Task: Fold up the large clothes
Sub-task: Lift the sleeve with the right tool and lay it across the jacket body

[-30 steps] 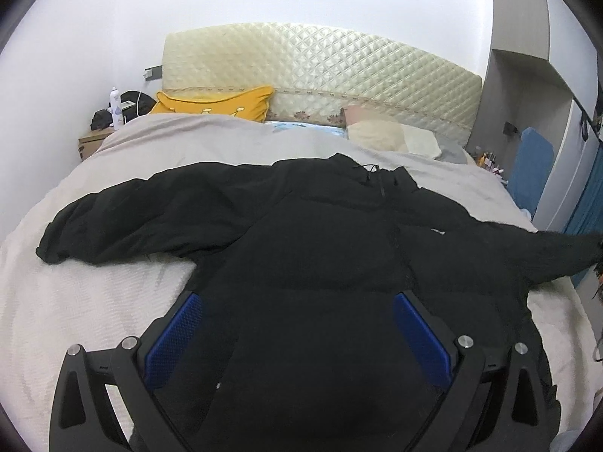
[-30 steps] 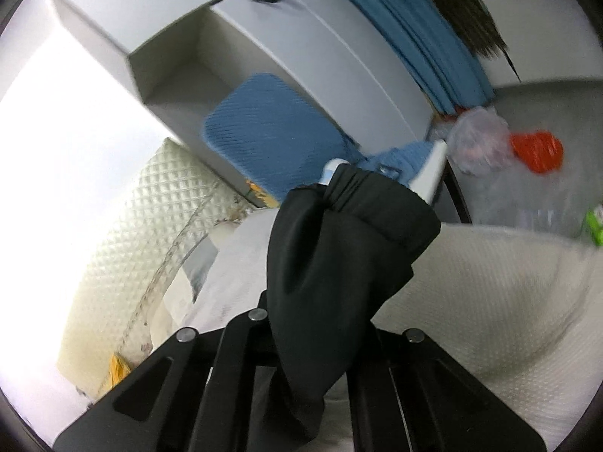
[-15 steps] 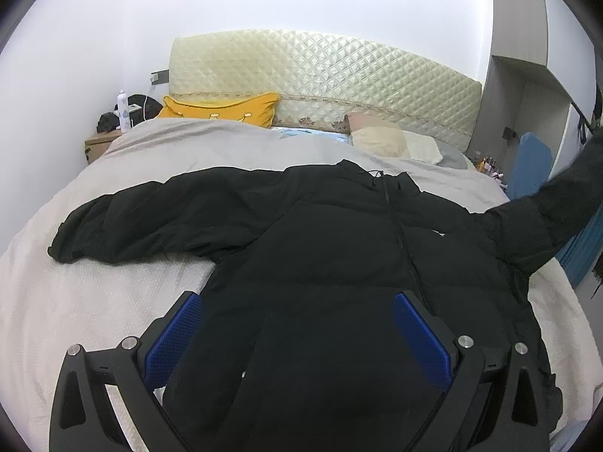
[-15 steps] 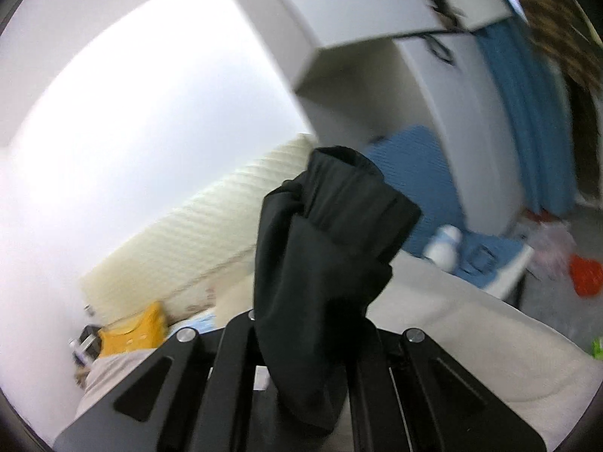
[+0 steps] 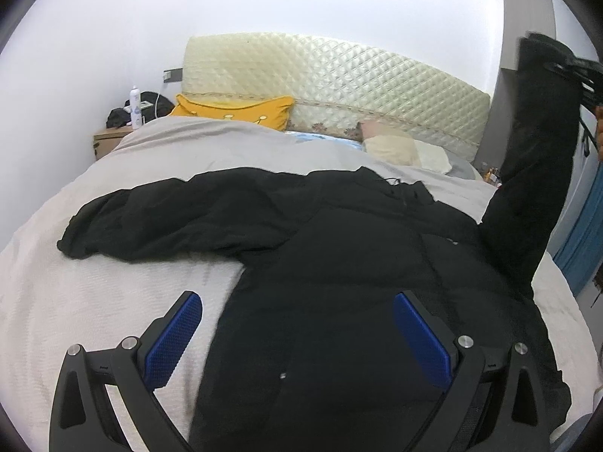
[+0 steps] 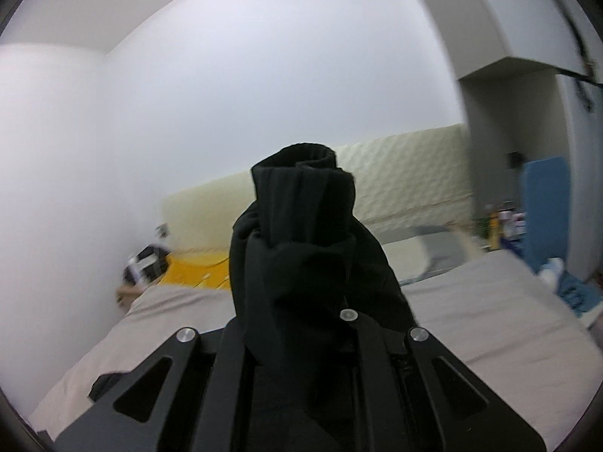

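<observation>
A black puffer jacket lies spread front-up on the bed. Its left sleeve lies flat, pointing left. Its right sleeve is lifted high at the right of the left wrist view, held by my right gripper. In the right wrist view my right gripper is shut on the sleeve's cuff, which bunches up between the jaws. My left gripper is open with blue pads, hovering over the jacket's lower body, holding nothing.
A quilted cream headboard stands at the far end with a yellow pillow and beige pillows. A nightstand with a bottle is at the far left. Blue items and a wardrobe stand to the right.
My right gripper has raised the right sleeve from the bed edge to high above it and swung toward the bed. The left gripper shifted slightly left, still open.
</observation>
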The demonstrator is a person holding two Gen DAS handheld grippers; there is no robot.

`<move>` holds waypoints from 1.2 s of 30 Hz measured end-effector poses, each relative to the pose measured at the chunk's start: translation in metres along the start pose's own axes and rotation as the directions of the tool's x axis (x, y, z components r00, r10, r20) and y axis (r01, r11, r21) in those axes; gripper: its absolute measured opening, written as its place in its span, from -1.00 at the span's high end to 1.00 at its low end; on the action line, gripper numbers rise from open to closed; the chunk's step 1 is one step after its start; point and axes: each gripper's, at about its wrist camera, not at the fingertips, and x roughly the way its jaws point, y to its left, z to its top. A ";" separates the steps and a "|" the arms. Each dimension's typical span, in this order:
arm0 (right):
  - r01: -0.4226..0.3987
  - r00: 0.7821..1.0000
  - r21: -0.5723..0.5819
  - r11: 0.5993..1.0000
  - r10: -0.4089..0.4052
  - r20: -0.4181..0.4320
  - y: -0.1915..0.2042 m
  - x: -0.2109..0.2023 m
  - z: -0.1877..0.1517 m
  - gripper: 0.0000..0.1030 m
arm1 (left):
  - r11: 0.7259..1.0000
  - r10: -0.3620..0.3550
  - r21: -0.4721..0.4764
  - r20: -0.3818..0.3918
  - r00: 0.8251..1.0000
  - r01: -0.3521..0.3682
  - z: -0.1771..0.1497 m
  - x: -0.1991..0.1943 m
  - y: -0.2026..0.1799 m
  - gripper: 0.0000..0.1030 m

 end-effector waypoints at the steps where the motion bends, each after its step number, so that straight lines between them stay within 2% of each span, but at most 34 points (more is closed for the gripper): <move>1: -0.024 1.000 -0.014 1.000 0.023 -0.015 0.015 0.010 -0.010 0.81 | 1.000 0.001 0.008 0.002 1.000 -0.001 0.000 0.001 0.002 -0.99; 3: -0.061 0.997 -0.042 0.997 0.059 -0.049 0.036 0.030 -0.029 0.80 | 1.000 0.026 0.017 0.009 1.000 -0.026 -0.002 0.003 0.008 -0.99; 5: -0.095 0.992 -0.065 0.993 0.089 -0.086 0.057 0.049 -0.053 0.79 | 1.000 0.022 0.006 0.005 1.000 -0.022 -0.001 0.004 0.014 -0.99; 10: -0.180 0.966 -0.081 0.980 0.161 -0.205 0.097 0.094 -0.125 0.76 | 0.999 0.028 -0.042 0.030 0.999 -0.027 0.004 0.000 0.034 -0.99; 15: -0.231 0.922 -0.093 0.968 0.188 -0.338 0.114 0.143 -0.202 0.76 | 0.998 0.041 -0.054 0.012 0.999 -0.041 0.002 0.005 0.042 -0.99; 21: -0.232 0.865 -0.088 0.969 0.165 -0.474 0.127 0.186 -0.277 0.76 | 0.997 0.046 -0.054 -0.003 0.999 -0.046 0.000 0.014 0.044 -0.99; 24: -0.223 0.843 -0.096 0.970 0.142 -0.518 0.125 0.197 -0.304 0.76 | 0.998 0.044 -0.049 -0.016 0.999 -0.045 -0.003 0.020 0.044 -0.99; 29: -0.215 0.841 -0.081 0.973 0.143 -0.522 0.138 0.183 -0.306 0.74 | 0.998 0.044 -0.050 -0.038 0.998 -0.046 -0.004 0.031 0.044 -0.99; 32: -0.235 0.847 -0.082 0.969 0.162 -0.506 0.141 0.169 -0.298 0.41 | 0.998 0.045 -0.048 -0.041 0.998 -0.047 -0.005 0.033 0.043 -0.99; 33: -0.237 0.847 -0.076 0.969 0.168 -0.504 0.139 0.164 -0.299 0.22 | 0.998 0.046 -0.046 -0.039 0.998 -0.048 -0.005 0.032 0.042 -0.99; 34: -0.243 0.845 -0.064 0.968 0.178 -0.505 0.138 0.161 -0.297 -0.13 | 0.998 0.048 -0.043 -0.038 0.998 -0.050 -0.005 0.031 0.041 -0.99; 36: -0.267 0.843 -0.048 0.963 0.209 -0.496 0.137 0.153 -0.293 -0.48 | 0.998 0.053 -0.039 -0.032 0.998 -0.054 -0.006 0.029 0.041 -0.99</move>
